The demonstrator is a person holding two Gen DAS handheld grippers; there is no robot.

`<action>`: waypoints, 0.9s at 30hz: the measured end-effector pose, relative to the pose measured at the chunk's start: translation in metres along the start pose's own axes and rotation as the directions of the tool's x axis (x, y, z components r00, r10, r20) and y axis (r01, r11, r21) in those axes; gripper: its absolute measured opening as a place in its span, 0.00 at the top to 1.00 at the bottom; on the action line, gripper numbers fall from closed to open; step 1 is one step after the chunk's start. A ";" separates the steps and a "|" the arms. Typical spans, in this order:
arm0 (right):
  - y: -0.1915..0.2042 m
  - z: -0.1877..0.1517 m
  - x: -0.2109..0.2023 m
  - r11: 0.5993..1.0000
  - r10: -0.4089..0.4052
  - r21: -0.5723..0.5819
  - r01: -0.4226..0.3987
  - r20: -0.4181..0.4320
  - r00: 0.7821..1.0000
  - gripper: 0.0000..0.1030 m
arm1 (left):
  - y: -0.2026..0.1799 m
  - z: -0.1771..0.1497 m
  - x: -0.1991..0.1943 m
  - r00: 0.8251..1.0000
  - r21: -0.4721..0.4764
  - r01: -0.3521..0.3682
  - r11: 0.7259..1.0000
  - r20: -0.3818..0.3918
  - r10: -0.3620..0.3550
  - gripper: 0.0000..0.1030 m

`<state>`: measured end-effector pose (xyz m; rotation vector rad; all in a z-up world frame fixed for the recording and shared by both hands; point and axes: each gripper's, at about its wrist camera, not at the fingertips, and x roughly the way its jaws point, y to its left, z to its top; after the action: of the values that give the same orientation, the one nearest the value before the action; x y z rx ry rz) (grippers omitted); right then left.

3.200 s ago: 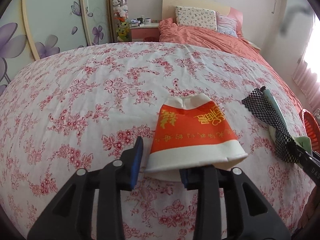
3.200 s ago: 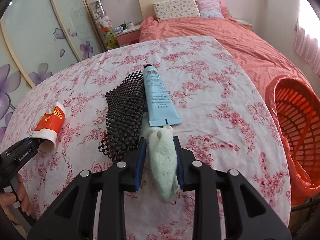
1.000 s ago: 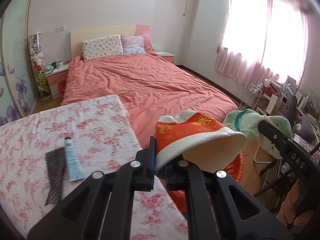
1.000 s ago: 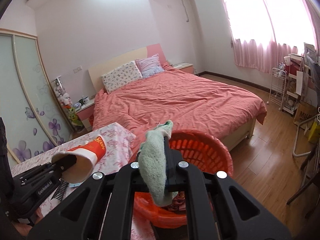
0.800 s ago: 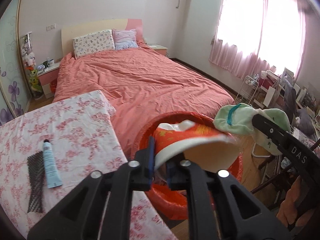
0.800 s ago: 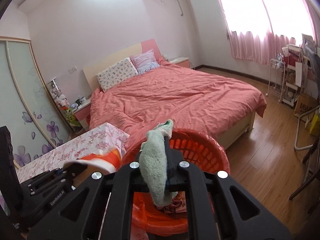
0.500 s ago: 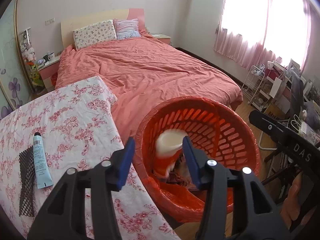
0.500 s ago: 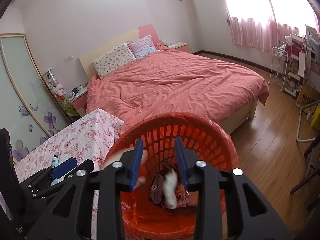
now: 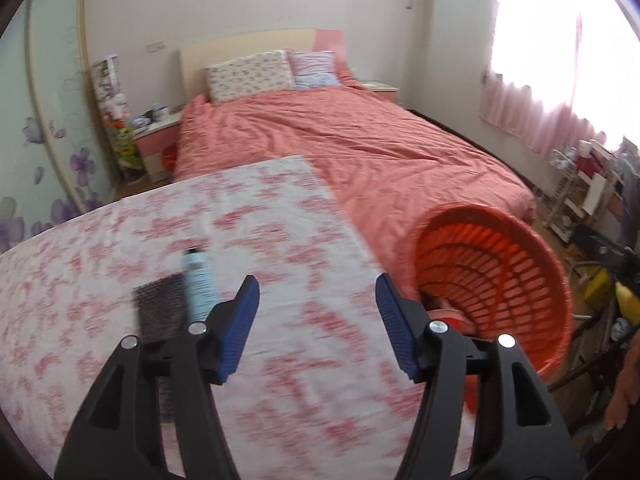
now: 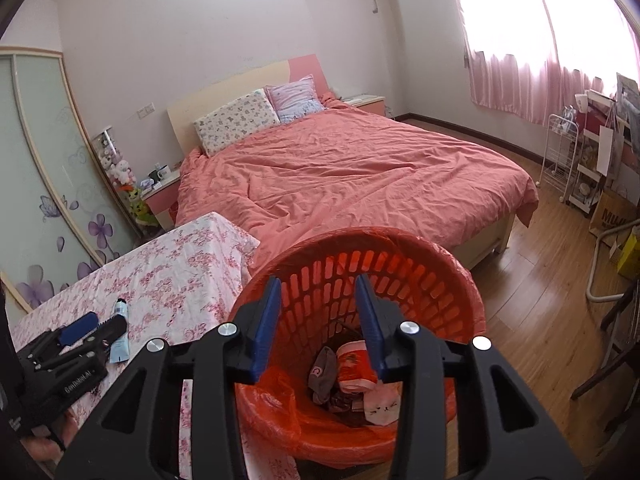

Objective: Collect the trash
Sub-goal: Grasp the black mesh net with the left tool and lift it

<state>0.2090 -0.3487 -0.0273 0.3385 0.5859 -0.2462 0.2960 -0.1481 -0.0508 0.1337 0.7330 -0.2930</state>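
Both pieces of trash had left the jaws since a second before: the red paper cup (image 10: 355,367) and the cloth now lay at the bottom of the orange basket (image 10: 460,276), among other scraps. Over that basket, the right gripper (image 10: 317,322) stood partly spread with nothing between its pads. Left of the basket, the left gripper (image 9: 317,326) hung over the floral tablecloth (image 9: 260,216), its jaws opening and empty. On the cloth, farther from the basket, a light-blue tube (image 9: 198,280) lay just beside a black mesh sheet (image 9: 158,308).
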 end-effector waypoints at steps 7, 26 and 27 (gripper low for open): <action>0.033 -0.019 0.004 0.998 0.036 -0.051 -0.038 -0.037 0.999 0.58 | 0.090 -0.027 0.015 0.981 -0.082 -0.177 0.981 -0.094 0.169 0.36; 0.127 -0.070 0.032 0.970 0.137 -0.174 -0.172 -0.197 0.971 0.58 | 0.219 -0.071 0.010 0.926 -0.207 -0.360 0.910 -0.203 0.320 0.91; 0.135 -0.073 0.035 0.966 0.144 -0.181 -0.182 -0.206 0.968 0.58 | 0.228 -0.075 0.007 0.919 -0.206 -0.376 0.903 -0.210 0.335 0.91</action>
<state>0.2443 -0.2016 -0.0720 0.2164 0.7617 0.0061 0.3237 0.0833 -0.1071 0.0585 0.8920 0.1634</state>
